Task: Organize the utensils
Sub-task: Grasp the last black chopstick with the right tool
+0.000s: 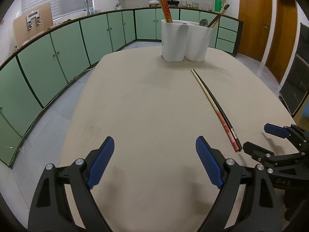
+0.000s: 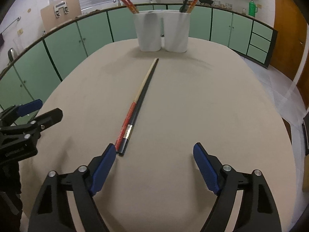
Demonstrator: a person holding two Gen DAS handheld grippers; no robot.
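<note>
Two chopsticks lie side by side on the beige table, one wooden with a red handle and one black. A white two-compartment holder stands at the far end, with red chopsticks in its left cup and more utensils in its right cup. My left gripper is open and empty, left of the chopsticks. My right gripper is open and empty, its left fingertip just by the chopsticks' near ends. Each gripper shows in the other's view.
Green kitchen cabinets curve around behind and left of the table. Wooden doors stand at the right. A countertop with pots and a green flask runs along the back wall.
</note>
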